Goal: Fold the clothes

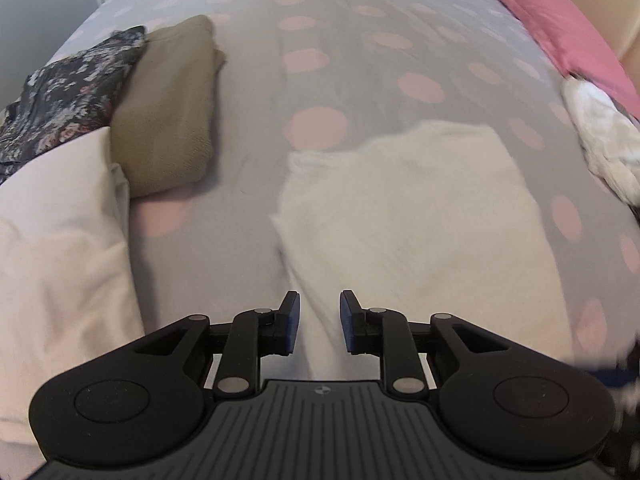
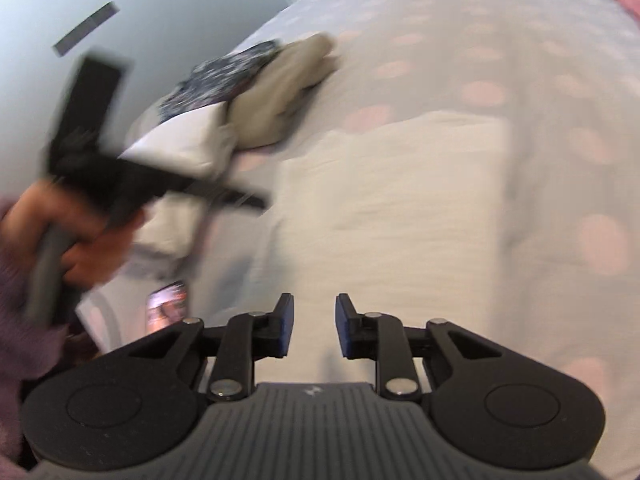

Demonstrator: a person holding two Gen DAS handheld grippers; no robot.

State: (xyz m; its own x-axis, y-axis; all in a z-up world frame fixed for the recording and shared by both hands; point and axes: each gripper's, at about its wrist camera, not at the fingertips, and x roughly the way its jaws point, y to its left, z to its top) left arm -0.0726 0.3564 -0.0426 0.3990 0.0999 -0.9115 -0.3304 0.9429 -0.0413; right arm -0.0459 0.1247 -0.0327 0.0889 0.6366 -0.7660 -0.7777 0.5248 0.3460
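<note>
Bedcover (image 1: 248,128): pale grey w/ pink dots. Folded garment (image 1: 416,216) mid-bed: cream, plain. Along the bed's left edge: olive-tan folded piece (image 1: 168,112), dark floral piece (image 1: 68,88) w/ pink & white blooms, pale pinkish-white piece (image 1: 60,248). Right edge: pink pillow (image 1: 560,28), white crumpled cloth (image 1: 604,140). Sleeve (image 2: 16,320): mauve.

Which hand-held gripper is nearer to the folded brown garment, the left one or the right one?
Left. The left hand-held gripper is beside the pile holding the brown garment. The right hand-held gripper is over the cream cloth, farther away.
</note>
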